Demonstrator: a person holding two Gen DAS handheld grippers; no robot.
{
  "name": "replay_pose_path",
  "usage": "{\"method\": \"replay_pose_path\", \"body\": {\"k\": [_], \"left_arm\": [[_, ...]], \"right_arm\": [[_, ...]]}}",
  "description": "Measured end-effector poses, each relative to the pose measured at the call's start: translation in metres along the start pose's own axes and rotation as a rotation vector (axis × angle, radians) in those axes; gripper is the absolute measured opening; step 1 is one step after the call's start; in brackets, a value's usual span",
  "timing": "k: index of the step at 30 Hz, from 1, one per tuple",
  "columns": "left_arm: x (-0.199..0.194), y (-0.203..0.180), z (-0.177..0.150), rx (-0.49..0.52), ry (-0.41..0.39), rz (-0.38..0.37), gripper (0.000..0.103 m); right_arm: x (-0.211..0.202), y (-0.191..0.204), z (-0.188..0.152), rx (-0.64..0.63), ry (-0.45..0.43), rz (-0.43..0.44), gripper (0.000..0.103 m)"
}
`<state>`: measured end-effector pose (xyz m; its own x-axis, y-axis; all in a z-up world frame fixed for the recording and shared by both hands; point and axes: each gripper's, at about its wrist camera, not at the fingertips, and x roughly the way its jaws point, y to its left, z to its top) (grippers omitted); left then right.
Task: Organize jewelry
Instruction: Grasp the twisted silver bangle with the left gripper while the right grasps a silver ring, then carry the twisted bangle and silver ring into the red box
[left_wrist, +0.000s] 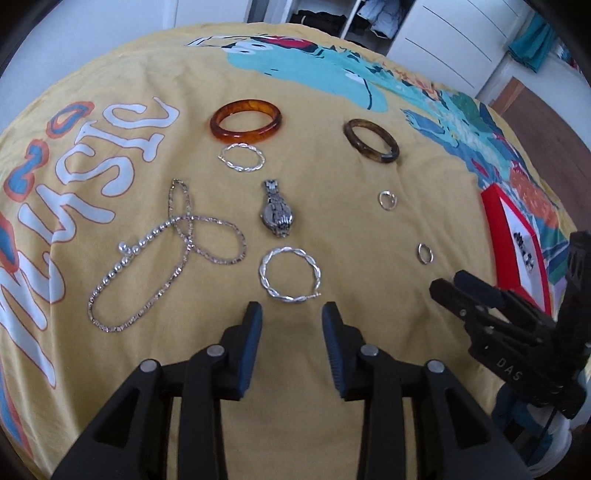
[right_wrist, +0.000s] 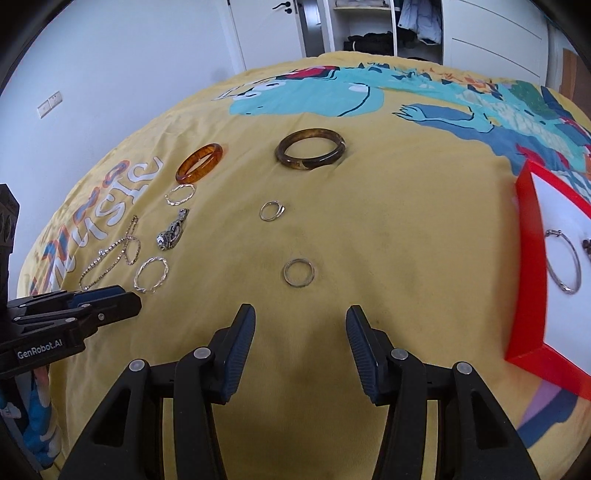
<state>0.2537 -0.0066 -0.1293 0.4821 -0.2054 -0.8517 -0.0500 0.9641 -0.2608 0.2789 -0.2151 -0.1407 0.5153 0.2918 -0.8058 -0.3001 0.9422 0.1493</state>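
Observation:
Jewelry lies spread on a yellow printed bedspread (left_wrist: 332, 229). My left gripper (left_wrist: 291, 312) is open and holds nothing, just short of a large twisted silver hoop (left_wrist: 290, 275). Beyond it lie a watch (left_wrist: 275, 210), a smaller twisted hoop (left_wrist: 242, 157), an amber bangle (left_wrist: 245, 121) and a dark brown bangle (left_wrist: 371, 140); tangled silver chains (left_wrist: 127, 254) lie to the left. My right gripper (right_wrist: 301, 314) is open and empty too, close before a silver ring (right_wrist: 299, 272). A second ring (right_wrist: 271, 211) lies farther off. A red-framed white tray (right_wrist: 528, 258) at right holds a silver bangle (right_wrist: 563, 264).
The right gripper (left_wrist: 448, 281) shows at the right of the left wrist view, beside the tray (left_wrist: 493, 214). The left gripper (right_wrist: 129, 299) shows at the left of the right wrist view. An open wardrobe (right_wrist: 373, 37) and a white wall (right_wrist: 129, 74) stand behind the bed.

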Motion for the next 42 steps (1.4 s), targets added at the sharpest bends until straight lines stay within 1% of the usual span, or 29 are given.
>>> {"method": "replay_pose_path", "body": {"k": [4,9,11,12,16,17,19,20,22,31,42], "left_arm": [[0.005,0.01,0.006,-0.063,0.001,0.004,0.032],[0.017,0.018,0.008,-0.139,0.014,0.017,0.031],[0.02,0.016,0.009,-0.143,0.014,0.037,0.031],[0.021,0.015,0.009,-0.142,0.014,0.047,0.029],[0.025,0.011,0.008,-0.132,0.004,0.104,0.017],[0.025,0.01,0.007,-0.129,0.002,0.111,0.016],[0.026,0.006,0.007,-0.105,-0.004,0.136,0.01],[0.026,0.003,0.006,-0.085,-0.007,0.147,0.008],[0.025,-0.001,0.006,-0.063,-0.009,0.155,0.005],[0.009,-0.004,0.002,-0.043,-0.007,0.133,0.005],[-0.038,-0.009,-0.009,-0.022,-0.04,0.121,0.005]], "right_arm": [[0.008,-0.002,0.004,0.007,-0.005,0.012,0.05],[0.02,-0.003,0.012,-0.002,-0.005,0.017,0.045],[0.025,-0.004,0.015,-0.006,-0.001,0.017,0.043],[0.027,-0.005,0.016,-0.008,0.0,0.017,0.041],[0.034,-0.004,0.016,-0.023,0.003,0.027,0.031],[0.036,-0.003,0.016,-0.03,0.004,0.029,0.028],[0.037,-0.001,0.015,-0.043,0.003,0.039,0.022],[0.037,0.0,0.015,-0.05,0.003,0.039,0.02],[0.037,0.001,0.014,-0.052,0.003,0.041,0.02],[0.019,0.004,0.009,-0.049,-0.005,0.04,0.02],[-0.038,0.008,0.004,-0.026,-0.05,0.026,0.02]]}}
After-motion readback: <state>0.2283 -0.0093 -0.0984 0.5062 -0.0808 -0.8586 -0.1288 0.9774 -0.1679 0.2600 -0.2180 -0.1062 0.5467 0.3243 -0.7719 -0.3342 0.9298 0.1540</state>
